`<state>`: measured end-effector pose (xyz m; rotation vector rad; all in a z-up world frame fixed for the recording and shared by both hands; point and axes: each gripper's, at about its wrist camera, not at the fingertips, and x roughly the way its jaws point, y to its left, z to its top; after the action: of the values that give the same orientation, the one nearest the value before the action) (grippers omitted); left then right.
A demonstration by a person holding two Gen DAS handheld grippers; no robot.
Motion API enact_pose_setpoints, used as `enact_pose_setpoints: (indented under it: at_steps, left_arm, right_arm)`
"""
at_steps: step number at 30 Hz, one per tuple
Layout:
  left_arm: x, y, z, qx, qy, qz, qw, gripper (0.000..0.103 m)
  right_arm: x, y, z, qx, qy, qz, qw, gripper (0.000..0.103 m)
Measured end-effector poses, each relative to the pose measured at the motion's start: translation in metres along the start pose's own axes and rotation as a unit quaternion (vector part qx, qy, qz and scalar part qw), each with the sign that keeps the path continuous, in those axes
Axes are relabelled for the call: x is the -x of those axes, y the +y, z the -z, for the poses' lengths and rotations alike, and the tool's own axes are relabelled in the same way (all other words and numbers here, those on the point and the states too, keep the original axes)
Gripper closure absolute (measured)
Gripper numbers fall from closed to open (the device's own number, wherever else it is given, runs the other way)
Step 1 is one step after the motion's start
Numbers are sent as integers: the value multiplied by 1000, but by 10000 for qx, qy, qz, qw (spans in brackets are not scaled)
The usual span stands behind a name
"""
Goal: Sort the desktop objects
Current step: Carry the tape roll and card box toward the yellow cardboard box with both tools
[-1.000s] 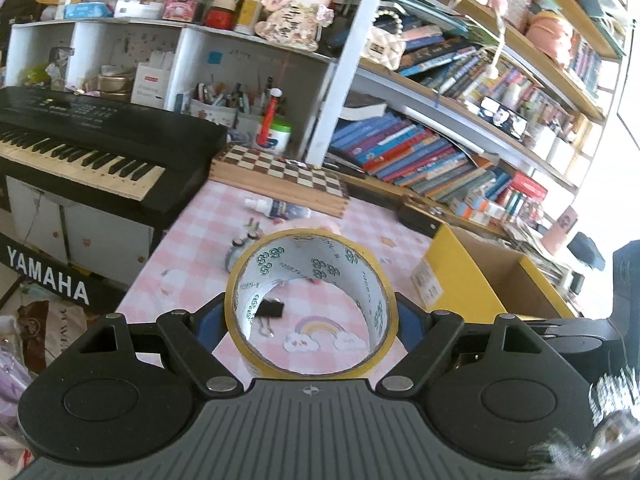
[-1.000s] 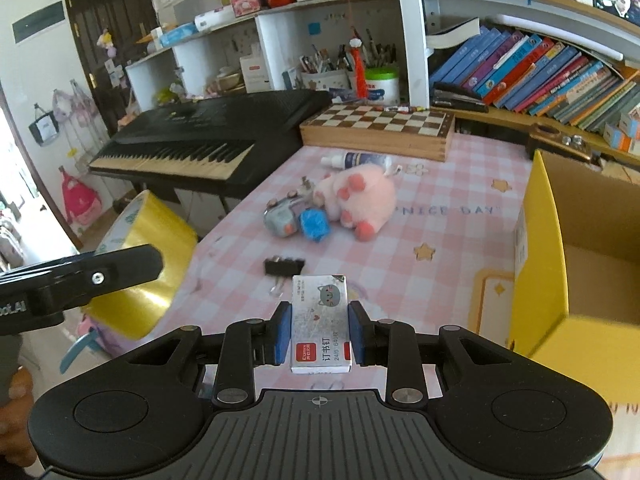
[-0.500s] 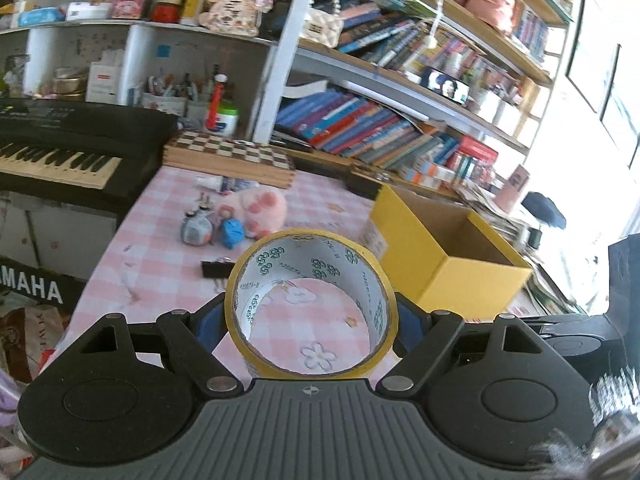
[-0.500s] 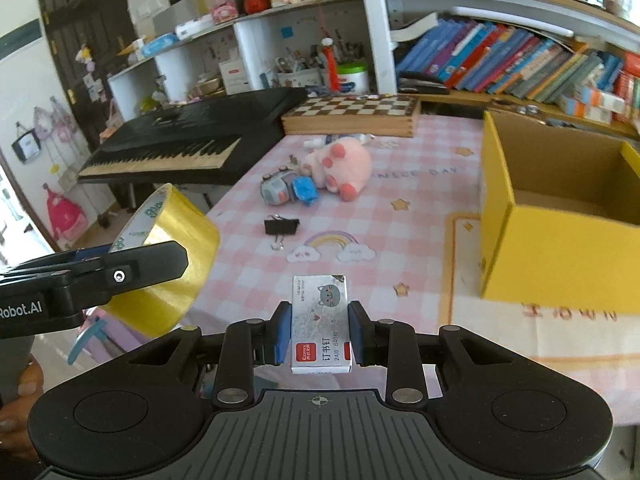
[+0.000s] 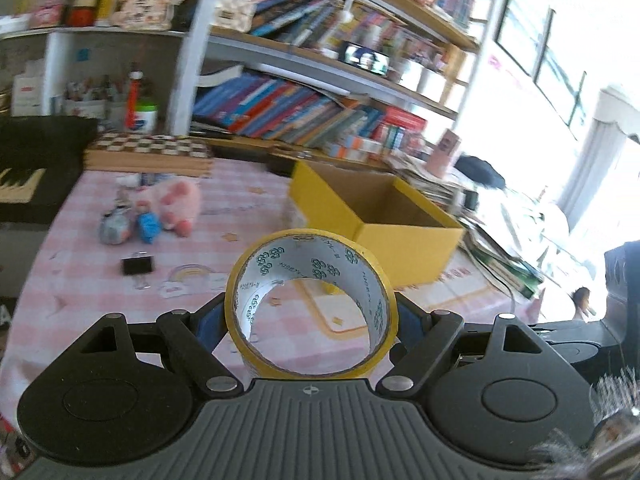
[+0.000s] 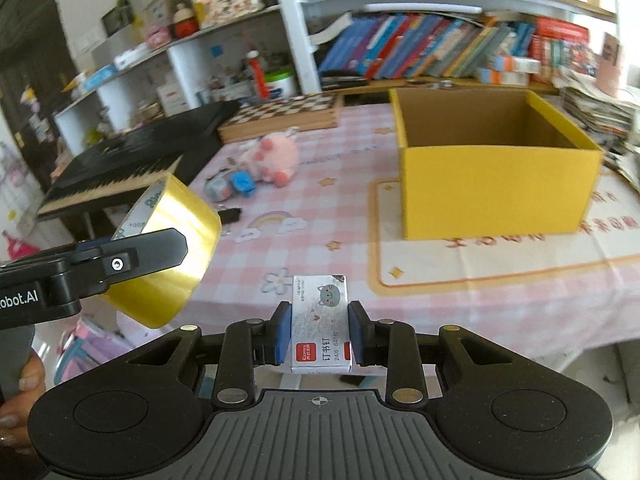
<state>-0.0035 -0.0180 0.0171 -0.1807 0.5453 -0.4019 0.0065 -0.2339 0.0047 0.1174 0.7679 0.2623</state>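
Observation:
My left gripper (image 5: 311, 320) is shut on a yellow roll of tape (image 5: 376, 276), held above the near edge of the pink checked table. From the right wrist view the same tape roll (image 6: 168, 248) hangs at the left. My right gripper (image 6: 319, 334) is shut on a small white staple box (image 6: 320, 312). An open yellow cardboard box (image 6: 492, 192) stands on the table ahead to the right, also seen as the yellow box (image 5: 404, 240) in the left wrist view. A pink plush pig (image 6: 276, 156), small blue and grey toys (image 6: 230, 186) and a black binder clip (image 5: 138, 266) lie on the table.
A chessboard box (image 6: 280, 116) sits at the table's back, and a black keyboard (image 6: 120, 156) stands off its left side. Shelves of books (image 6: 440, 48) run behind. Stacked papers (image 6: 592, 108) lie right of the yellow box. A hand (image 6: 20, 380) grips the left handle.
Both views have swung right. The yellow box has come nearer the middle of each view, while the keyboard and toys slid left. Both grips are unchanged.

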Motion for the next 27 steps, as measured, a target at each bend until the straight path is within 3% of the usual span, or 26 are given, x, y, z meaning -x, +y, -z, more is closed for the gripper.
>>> enact_pose_setpoints:
  at_steps: [11, 27]
  left_arm:
    - [-19, -32, 5, -305, 263, 651, 9971, 22]
    - [-53, -62, 0, -495, 495, 970, 9928, 22]
  right_arm:
    - [23, -26, 17, -431, -40, 501, 9978, 74]
    - [27, -60, 17, -657, -1, 712, 9953, 74]
